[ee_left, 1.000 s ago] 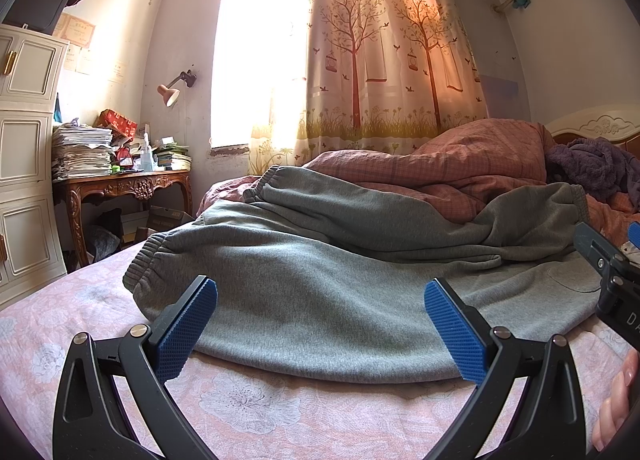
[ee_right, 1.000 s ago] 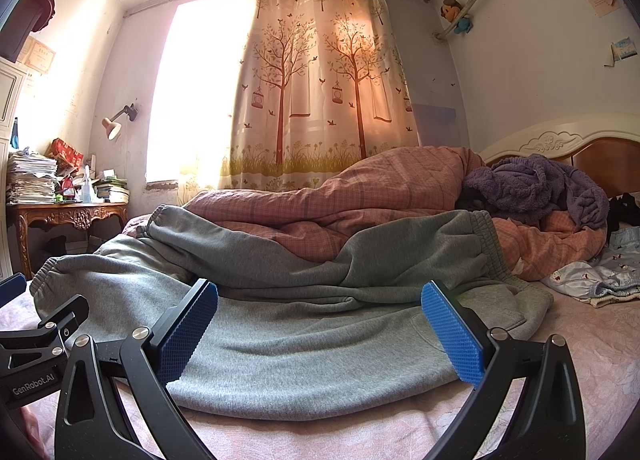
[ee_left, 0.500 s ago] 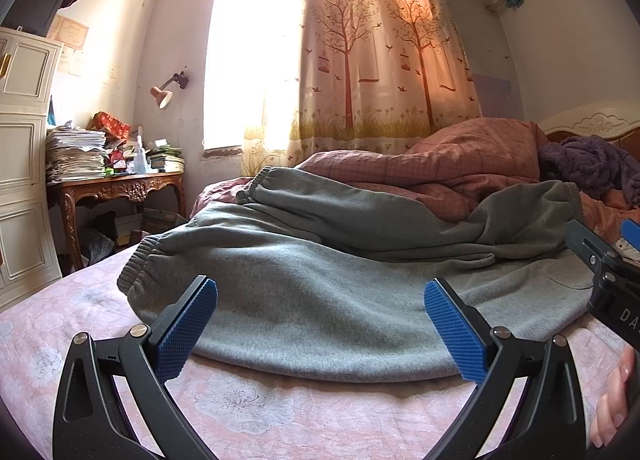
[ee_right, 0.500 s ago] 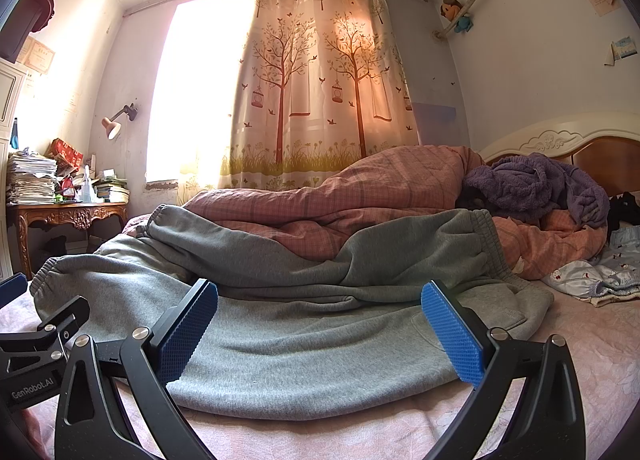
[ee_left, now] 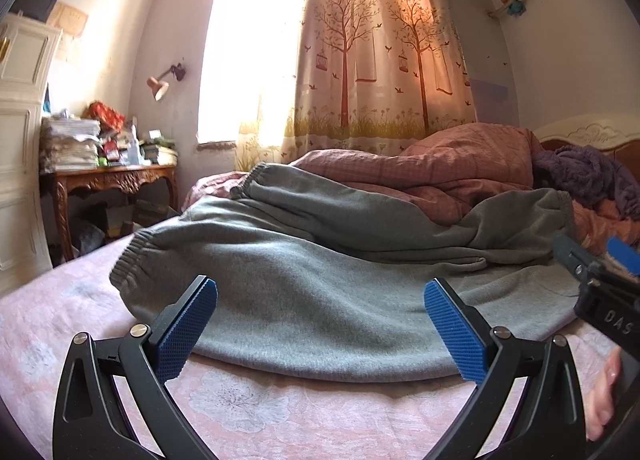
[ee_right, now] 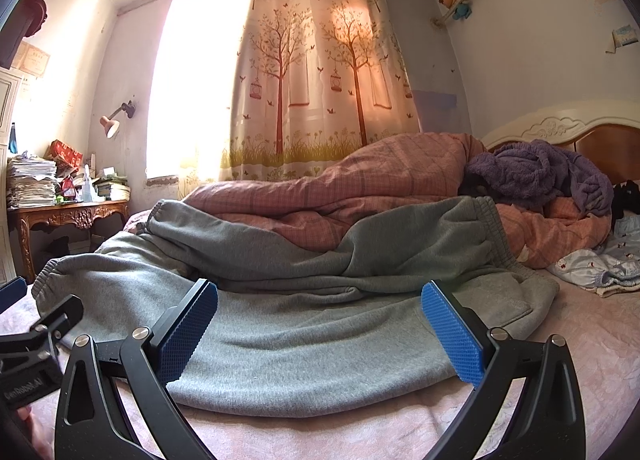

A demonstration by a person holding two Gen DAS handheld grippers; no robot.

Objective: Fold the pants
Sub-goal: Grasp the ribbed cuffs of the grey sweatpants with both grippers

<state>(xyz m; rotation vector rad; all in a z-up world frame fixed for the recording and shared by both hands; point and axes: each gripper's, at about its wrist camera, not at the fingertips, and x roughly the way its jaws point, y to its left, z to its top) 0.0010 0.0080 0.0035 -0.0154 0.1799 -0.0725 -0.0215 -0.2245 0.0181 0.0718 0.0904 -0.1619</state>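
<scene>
Grey fleece sweatpants lie spread across pink floral bedsheet, far leg draped up onto rumpled pink quilt. Your left tool hovers low at near hem, blue pads spread wide, nothing gripped. Your right tool likewise released, aimed at waistband end. Purple fuzzy blanket heaped by carved headboard.

— Any room near the pants?
— Bare sheet in front and to the right.
— And behind?
— The heaped quilt blocks it, touching them.
</scene>
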